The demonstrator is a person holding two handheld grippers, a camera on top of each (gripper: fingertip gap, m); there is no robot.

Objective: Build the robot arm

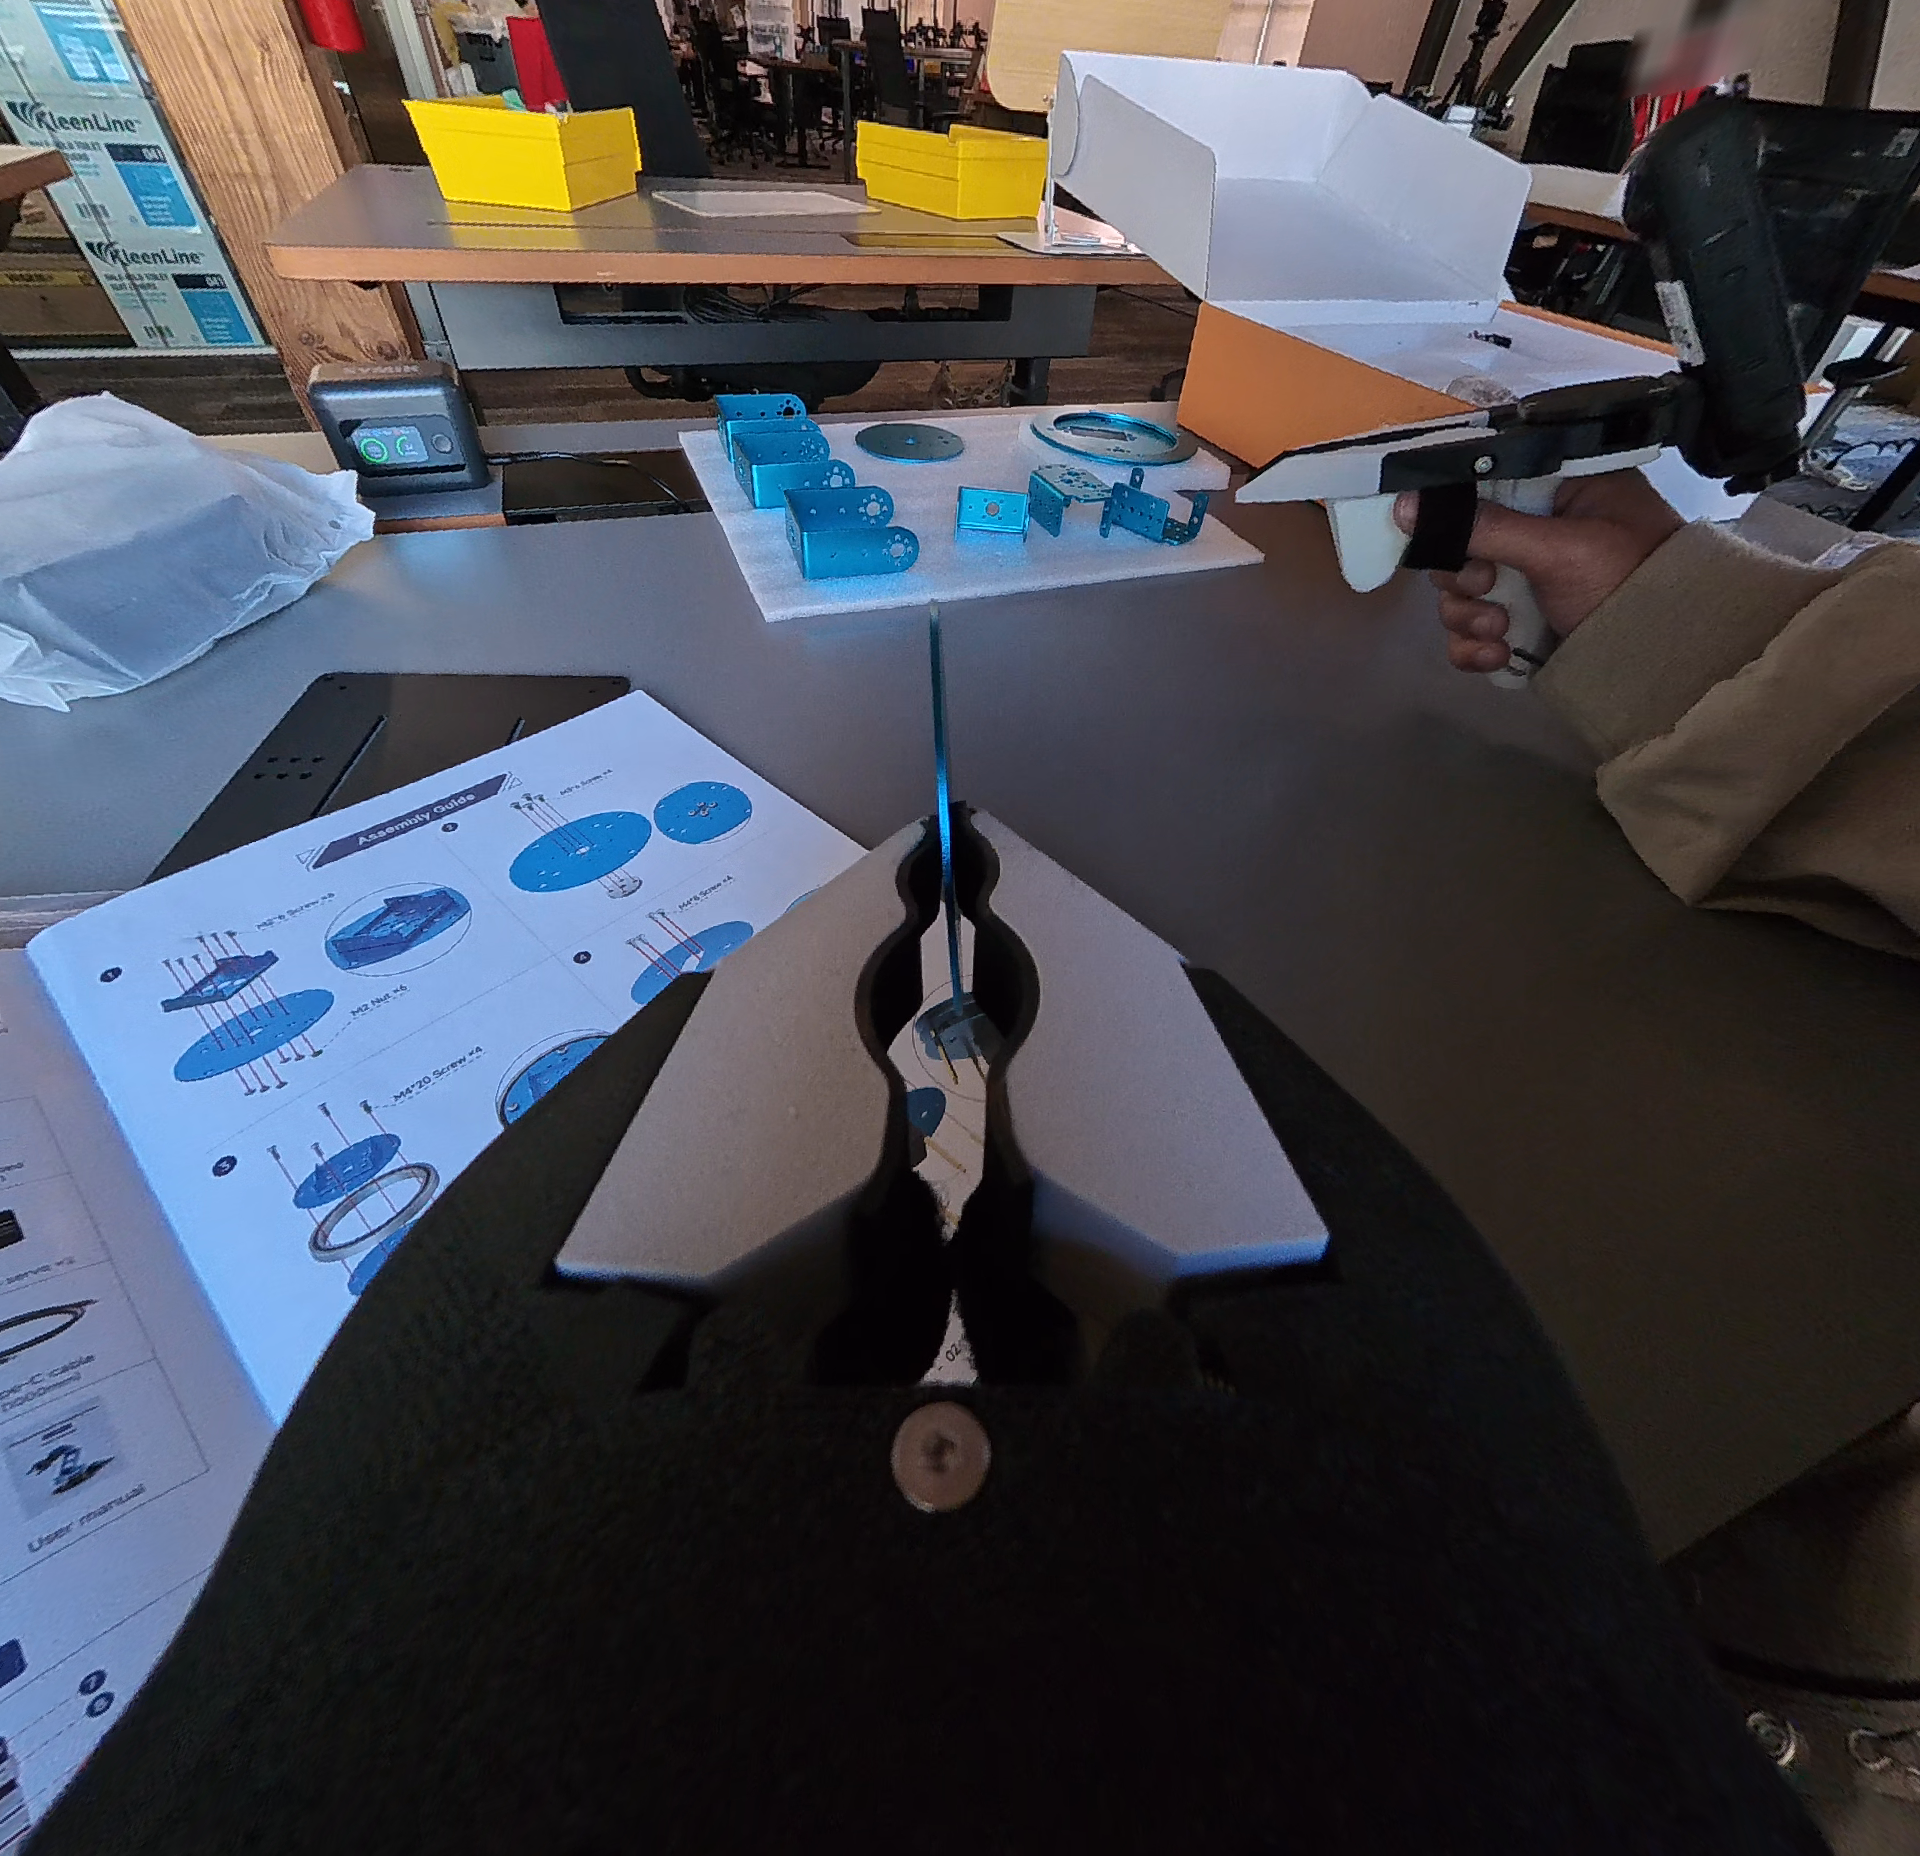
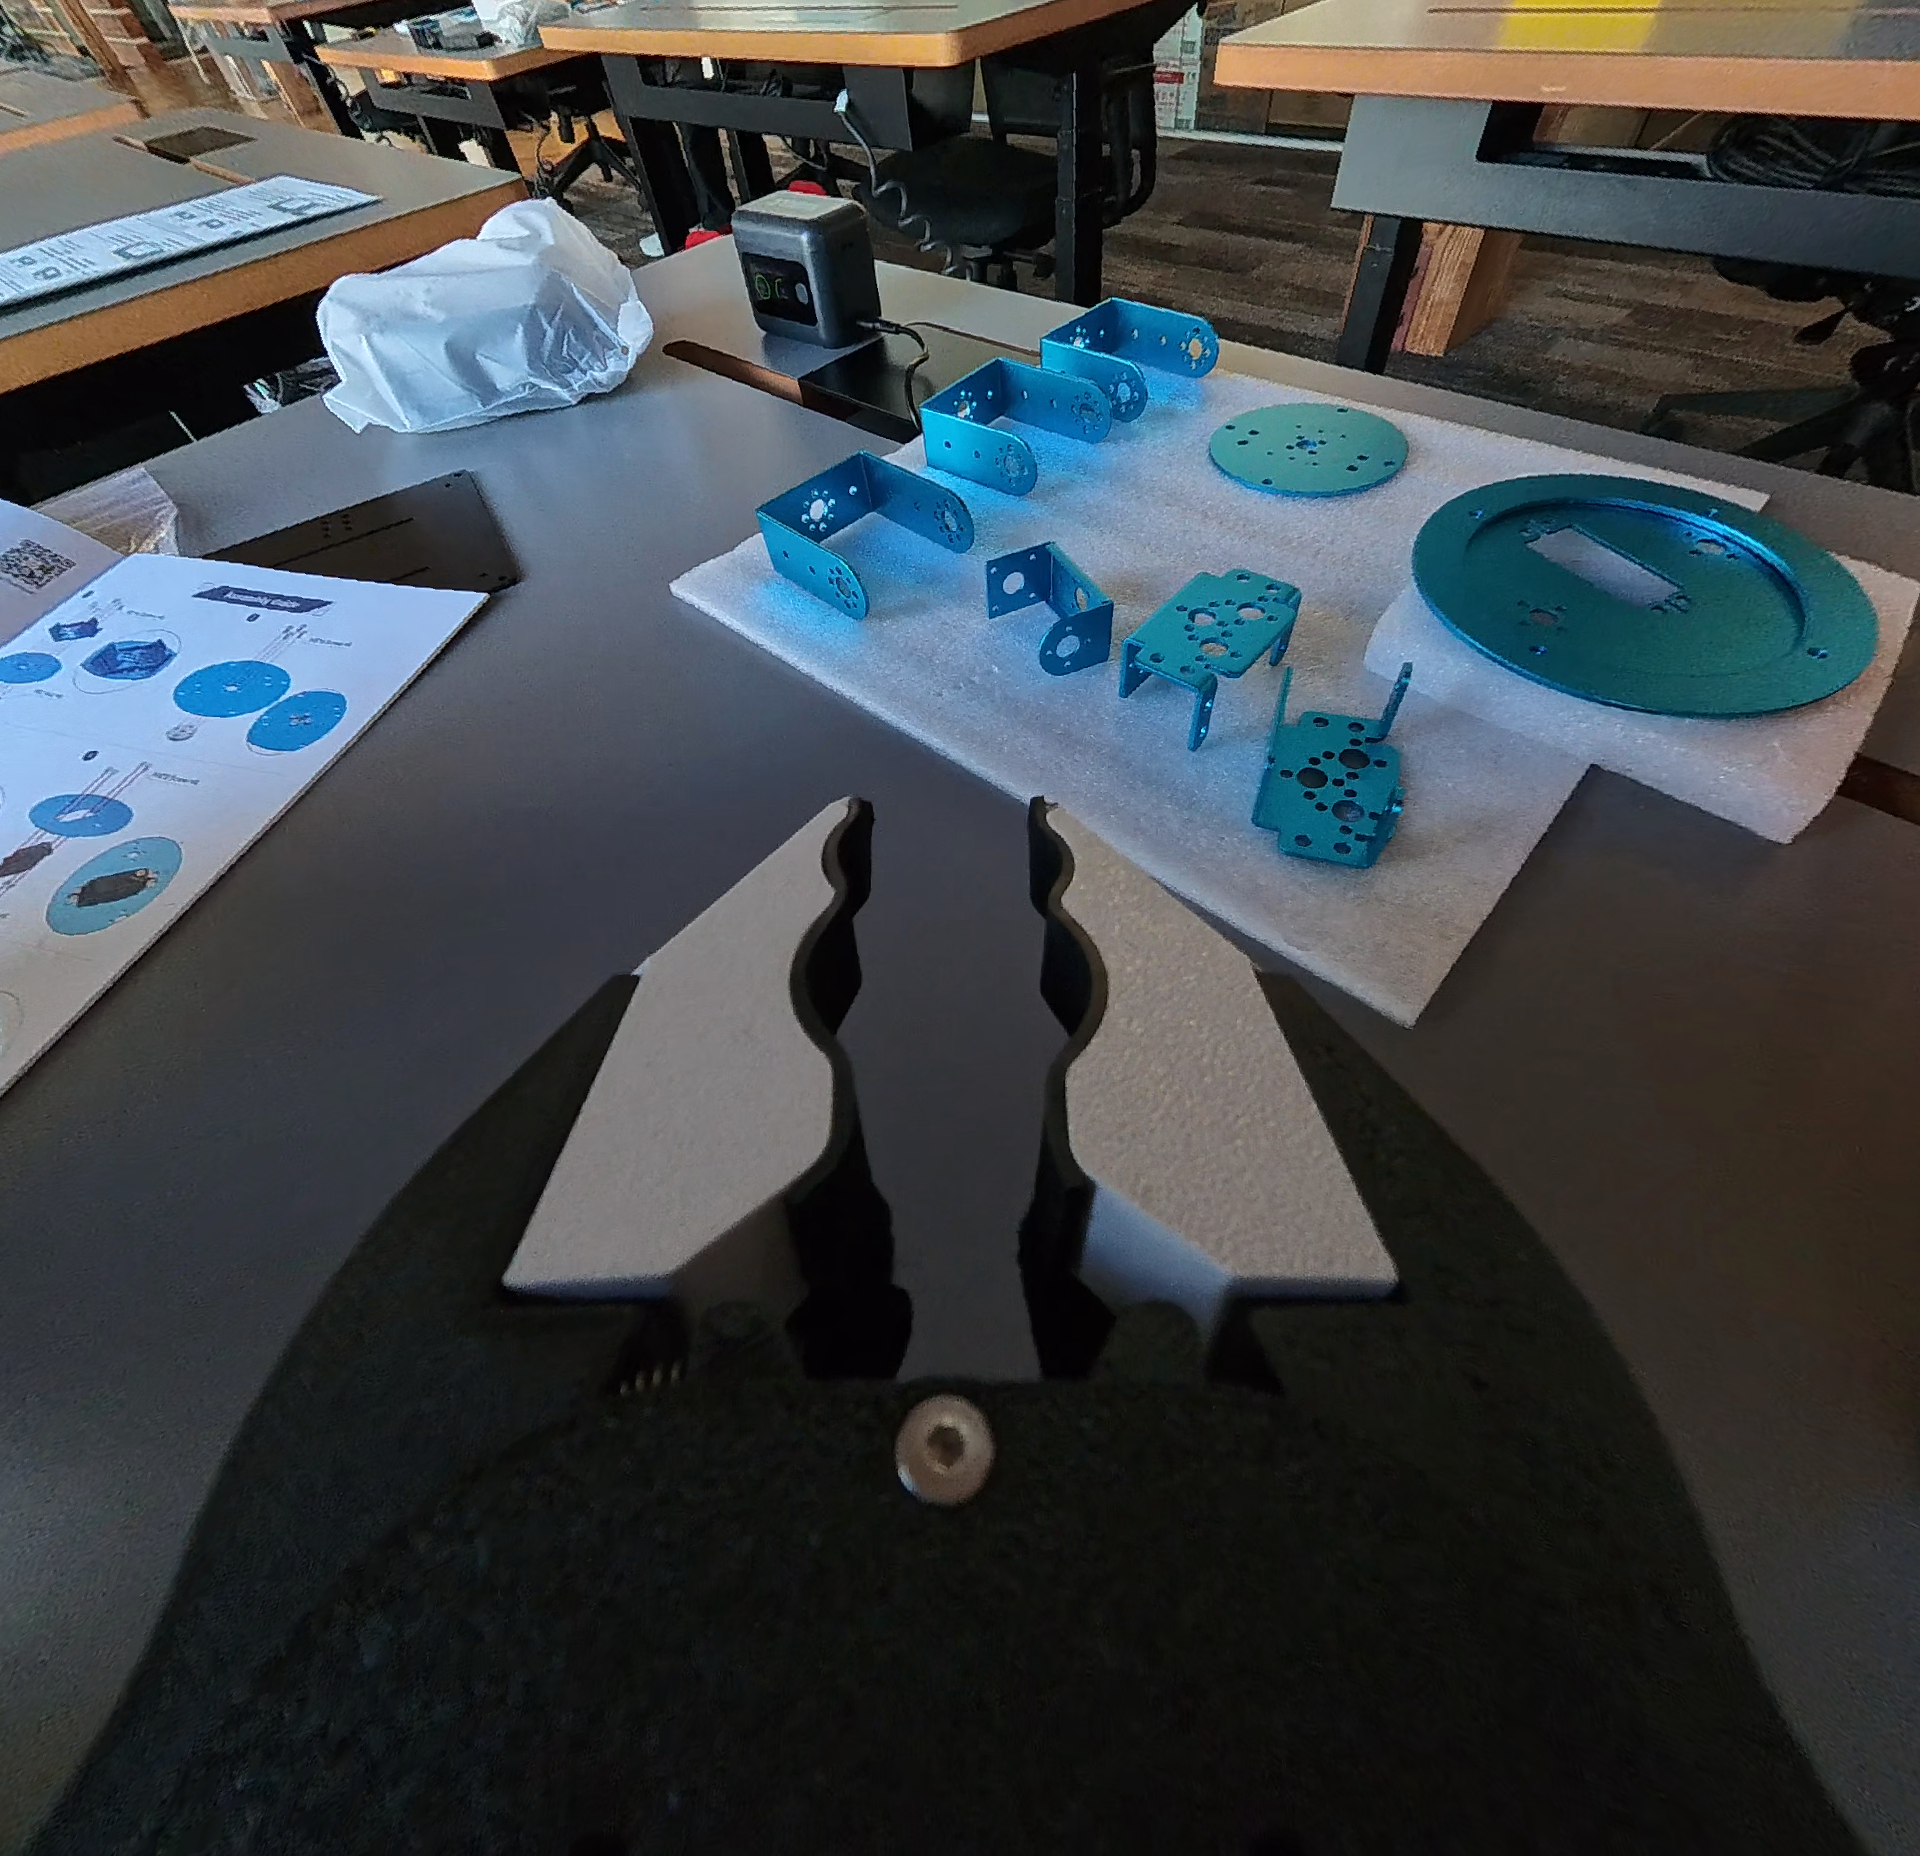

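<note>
Printed lettering and numbered steps stand on the white booklet with blue diagrams point(image 1: 416, 975) lying left of my left gripper point(image 1: 951, 830); its wording is withheld. The blue-and-white cartons behind the glass point(image 1: 135, 175) bear print. The small grey box's lit screen point(image 1: 400, 445) shows symbols too small to read.

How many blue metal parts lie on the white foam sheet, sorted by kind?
Large U-shaped brackets: 3
Smaller perforated brackets: 3
Round plates: 2
Total: 8
Not counted: the thin blue plate clamped edge-on in the left tool.
</note>
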